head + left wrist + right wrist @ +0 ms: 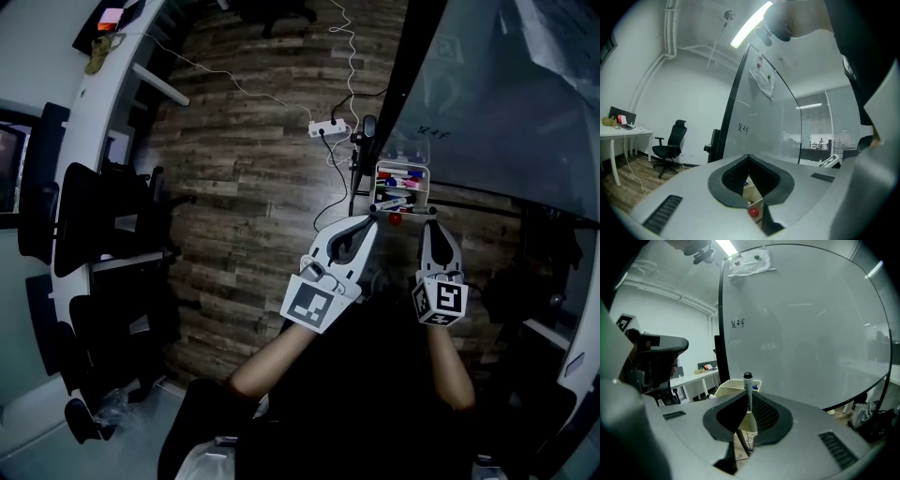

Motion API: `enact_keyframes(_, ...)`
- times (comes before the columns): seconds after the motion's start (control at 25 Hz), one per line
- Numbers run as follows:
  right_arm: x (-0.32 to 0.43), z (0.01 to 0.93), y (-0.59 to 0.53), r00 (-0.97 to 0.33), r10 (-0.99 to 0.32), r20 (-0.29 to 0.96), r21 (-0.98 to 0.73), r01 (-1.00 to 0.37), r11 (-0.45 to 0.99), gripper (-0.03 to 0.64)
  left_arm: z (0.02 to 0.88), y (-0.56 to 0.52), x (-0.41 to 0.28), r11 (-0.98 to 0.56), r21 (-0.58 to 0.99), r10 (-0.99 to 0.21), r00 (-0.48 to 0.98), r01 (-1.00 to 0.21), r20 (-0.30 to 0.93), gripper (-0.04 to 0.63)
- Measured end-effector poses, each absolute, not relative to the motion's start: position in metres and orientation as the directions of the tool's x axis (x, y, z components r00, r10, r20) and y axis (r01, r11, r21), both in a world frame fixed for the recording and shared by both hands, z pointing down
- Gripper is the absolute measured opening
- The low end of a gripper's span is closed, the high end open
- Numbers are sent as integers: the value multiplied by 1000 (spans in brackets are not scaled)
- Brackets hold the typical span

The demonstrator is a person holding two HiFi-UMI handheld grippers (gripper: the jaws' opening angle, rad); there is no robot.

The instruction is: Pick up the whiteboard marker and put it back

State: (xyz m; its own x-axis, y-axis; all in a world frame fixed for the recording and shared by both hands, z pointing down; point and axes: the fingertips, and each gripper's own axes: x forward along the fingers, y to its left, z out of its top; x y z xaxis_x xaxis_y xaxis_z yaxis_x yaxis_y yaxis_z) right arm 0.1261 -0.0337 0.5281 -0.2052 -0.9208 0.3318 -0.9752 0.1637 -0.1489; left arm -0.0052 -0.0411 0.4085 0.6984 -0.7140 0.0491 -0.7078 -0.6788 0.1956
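A whiteboard marker (748, 389) with a black cap stands upright between my right gripper's (748, 403) jaws, and the pads press on its white barrel. In the head view that gripper (431, 218) sits at the near edge of the cream marker tray (427, 190), which holds several markers and hangs at the foot of the glass whiteboard (506, 103). The tray (726, 389) lies just behind the held marker. My left gripper (372, 217) is shut and holds nothing, its tips by the tray's left near corner. Through its jaws (749, 159) I see the tray (753, 191) and a red ball (753, 212).
A white power strip (328, 127) with cables lies on the wooden floor beyond the tray. Black office chairs (103, 225) stand along a white desk (94, 112) at the left. The board's black frame post (394, 94) rises beside the tray.
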Motion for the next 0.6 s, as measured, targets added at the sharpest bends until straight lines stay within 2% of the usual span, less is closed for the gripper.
enact_keyframes(0.6,137,498,-29,-192,-945,266,-150,-976,156,21,385,-41,6,-699,148,-708,706,-699,-14,8)
